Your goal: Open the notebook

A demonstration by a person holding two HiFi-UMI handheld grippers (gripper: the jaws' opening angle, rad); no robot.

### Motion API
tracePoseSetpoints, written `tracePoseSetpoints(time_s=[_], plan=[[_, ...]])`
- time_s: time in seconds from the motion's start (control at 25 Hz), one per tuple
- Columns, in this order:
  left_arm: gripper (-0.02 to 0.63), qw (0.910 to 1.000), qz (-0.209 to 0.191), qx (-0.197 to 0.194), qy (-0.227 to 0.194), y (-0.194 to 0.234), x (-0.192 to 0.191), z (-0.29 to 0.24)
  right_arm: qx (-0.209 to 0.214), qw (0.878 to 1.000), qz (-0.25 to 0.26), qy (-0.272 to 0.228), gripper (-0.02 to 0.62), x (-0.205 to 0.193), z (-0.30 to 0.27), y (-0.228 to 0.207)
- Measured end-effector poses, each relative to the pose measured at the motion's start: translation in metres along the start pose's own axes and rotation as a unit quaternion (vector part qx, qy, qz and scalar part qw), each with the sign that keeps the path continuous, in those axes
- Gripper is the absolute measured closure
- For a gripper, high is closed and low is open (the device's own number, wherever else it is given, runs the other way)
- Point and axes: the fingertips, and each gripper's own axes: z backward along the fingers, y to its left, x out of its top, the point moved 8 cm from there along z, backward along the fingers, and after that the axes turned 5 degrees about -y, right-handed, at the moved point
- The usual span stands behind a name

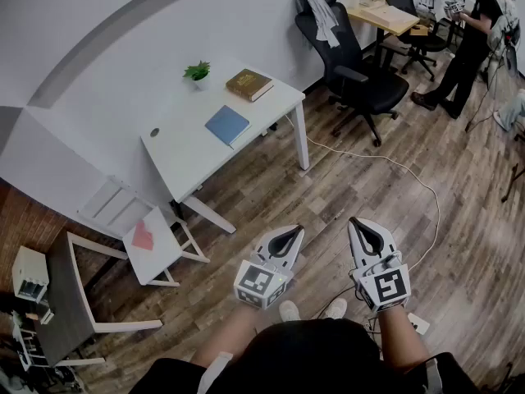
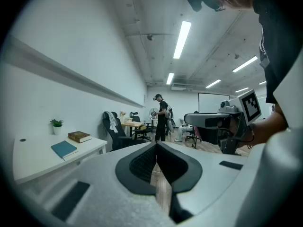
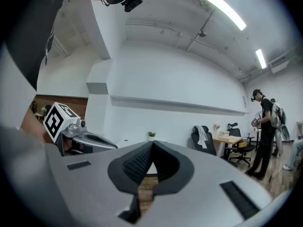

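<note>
Overhead, in the head view, the left gripper [image 1: 294, 233] and right gripper [image 1: 357, 223] are held side by side above the wooden floor [image 1: 344, 187], each with its jaws pressed together at the tips and holding nothing. Both are well apart from the white desk [image 1: 184, 158], which stands against the wall at upper left. The blue notebook [image 1: 227, 125] lies closed and flat near the desk's front edge. A brown book [image 1: 248, 84] lies beyond it towards the desk's right corner, and a small potted plant [image 1: 197, 72] stands near the wall. A white chair [image 1: 160, 257] with a red sheet [image 1: 143, 236] on its seat stands in front of the desk. A black office chair [image 1: 361, 80] stands to the desk's right, a white cable [image 1: 410, 179] trails across the floor, and a person [image 1: 467, 48] stands at the far right.

Seen from the left gripper view, that gripper's jaws are shut tip to tip with only floor showing past them. The notebook [image 2: 64, 149] lies closed on the desk [image 2: 28, 162] at left, the brown book [image 2: 79, 136] just behind it and the plant [image 2: 56, 125] farther back. The right gripper [image 2: 187, 118] shows at right, pointing about level, and the person [image 2: 162, 119] stands in the distance.

From the right gripper view, its own jaws likewise meet at the tips, empty. The left gripper [image 3: 113, 147] shows at left with its marker cube, the plant [image 3: 151, 135] sits just above the jaws, and the office chair [image 3: 203, 138] and person [image 3: 265, 136] are at right.
</note>
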Motion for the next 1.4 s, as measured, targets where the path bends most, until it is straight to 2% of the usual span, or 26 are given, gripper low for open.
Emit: tracePoseSetpoints(time_s=[0.2, 0.32, 0.52, 0.76, 0.88, 1.2, 1.4], plan=[[0.6, 1.0, 0.004, 0.008, 0.001, 0.009, -0.001, 0.036, -0.004, 1.0, 0.009, 0.006, 0.594, 0.009, 0.004, 0.033], [0.6, 1.0, 0.006, 0.001, -0.003, 0.017, -0.001, 0.05, -0.015, 1.0, 0.0, 0.011, 0.594, 0.015, 0.002, 0.05], [0.6, 0.9998, 0.003, -0.014, -0.011, 0.02, -0.001, 0.071, -0.024, 0.999, 0.02, 0.015, 0.594, 0.018, 0.009, 0.069], [0.6, 0.9996, -0.002, -0.025, -0.01, 0.028, -0.01, 0.094, -0.054, 0.998, -0.009, 0.041, 0.594, 0.018, 0.012, 0.092], [0.6, 0.9997, 0.0, -0.022, -0.01, 0.035, -0.01, 0.102, -0.052, 0.998, -0.019, 0.023, 0.594, 0.018, 0.009, 0.101], [0.6, 0.9998, 0.005, -0.014, -0.013, 0.054, -0.014, 0.089, -0.04, 0.999, -0.018, 0.024, 0.593, 0.012, -0.02, 0.091], [0.6, 0.9993, -0.038, 0.001, -0.001, 0.075, -0.01, 0.067, -0.021, 0.999, -0.02, 0.025, 0.594, 0.007, -0.052, 0.068]])
